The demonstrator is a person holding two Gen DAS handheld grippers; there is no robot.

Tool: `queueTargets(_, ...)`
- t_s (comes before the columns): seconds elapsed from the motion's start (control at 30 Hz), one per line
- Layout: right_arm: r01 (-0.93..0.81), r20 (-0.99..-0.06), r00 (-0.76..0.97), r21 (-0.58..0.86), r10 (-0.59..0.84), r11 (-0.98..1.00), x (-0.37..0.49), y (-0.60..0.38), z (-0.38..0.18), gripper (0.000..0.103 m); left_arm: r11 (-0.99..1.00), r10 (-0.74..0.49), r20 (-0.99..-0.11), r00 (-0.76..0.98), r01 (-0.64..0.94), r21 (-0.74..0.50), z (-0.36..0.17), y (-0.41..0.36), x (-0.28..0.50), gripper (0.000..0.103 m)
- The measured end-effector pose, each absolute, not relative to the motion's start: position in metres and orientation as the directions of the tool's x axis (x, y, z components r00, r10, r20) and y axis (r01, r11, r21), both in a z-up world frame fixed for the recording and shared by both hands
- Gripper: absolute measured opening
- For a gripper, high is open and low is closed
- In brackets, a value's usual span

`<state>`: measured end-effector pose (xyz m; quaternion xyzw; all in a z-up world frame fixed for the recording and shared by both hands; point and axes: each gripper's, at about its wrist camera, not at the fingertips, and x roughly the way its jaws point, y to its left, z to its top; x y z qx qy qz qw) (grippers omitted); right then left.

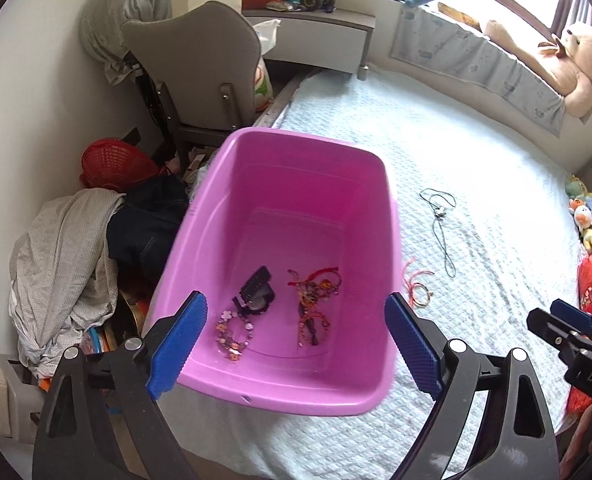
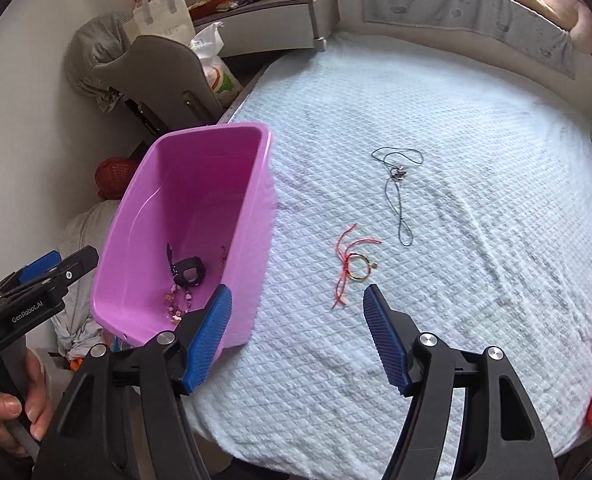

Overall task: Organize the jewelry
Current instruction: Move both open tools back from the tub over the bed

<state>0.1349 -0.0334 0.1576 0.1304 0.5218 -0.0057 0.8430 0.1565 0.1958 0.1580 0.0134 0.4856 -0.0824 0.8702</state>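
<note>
Pink plastic forms a bin (image 1: 296, 168) set at the bed's (image 2: 456, 120) left edge, already holding a black watch (image 1: 256, 292), a flower-bead bracelet (image 1: 232, 332) and tangled red cords (image 1: 314, 300). Two pieces are left on the quilt just beside it: a red string bracelet (image 2: 354, 266) and, farther off, a dark cord necklace (image 2: 400, 184). The right tool (image 2: 296, 328) is held spread wide and empty near the bracelet, likely for picking it up. The left tool (image 1: 296, 340) is likewise spread, empty, over the bin.

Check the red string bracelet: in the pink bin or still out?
Out. The red string bracelet lies on the bedspread right of the pink bin, ahead of the open right gripper.
</note>
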Motion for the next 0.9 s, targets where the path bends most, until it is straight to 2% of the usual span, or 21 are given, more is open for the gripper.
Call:
queueTargets(0.2, 0.167, -0.869, 0.48, 0.221, 0.116, 0.961, 0.09, -0.1, 0.157, 0.066, 0.989, -0.119, -0.837, 0.534, 0.134, -0.056, 0.163, 0.146, 0.126, 0.09)
queueTargets(0.37, 0.116, -0.871, 0.475, 0.207, 0.129, 0.971, 0.048, -0.163, 0.152, 0.068, 0.997, -0.072, -0.832, 0.55, 0.07, -0.04, 0.164, 0.094, 0.096, 0.09)
queueTargets(0.5, 0.081, -0.861, 0.494, 0.182, 0.12, 0.98, 0.02, -0.217, 0.145, 0.071, 0.995, -0.077, -0.831, 0.551, -0.014, -0.101, 0.163, 0.06, 0.073, 0.092)
queueTargets(0.63, 0.059, -0.88, 0.462, 0.152, 0.108, 0.987, 0.008, -0.258, 0.128, 0.071, 0.997, -0.016, -0.822, 0.569, -0.058, -0.059, 0.163, 0.026, 0.055, 0.092)
queueTargets(0.9, 0.073, -0.87, 0.478, 0.179, 0.124, 0.981, 0.019, -0.306, 0.103, 0.071, 0.996, 0.026, -0.827, 0.561, -0.089, -0.029, 0.142, -0.011, 0.043, 0.095)
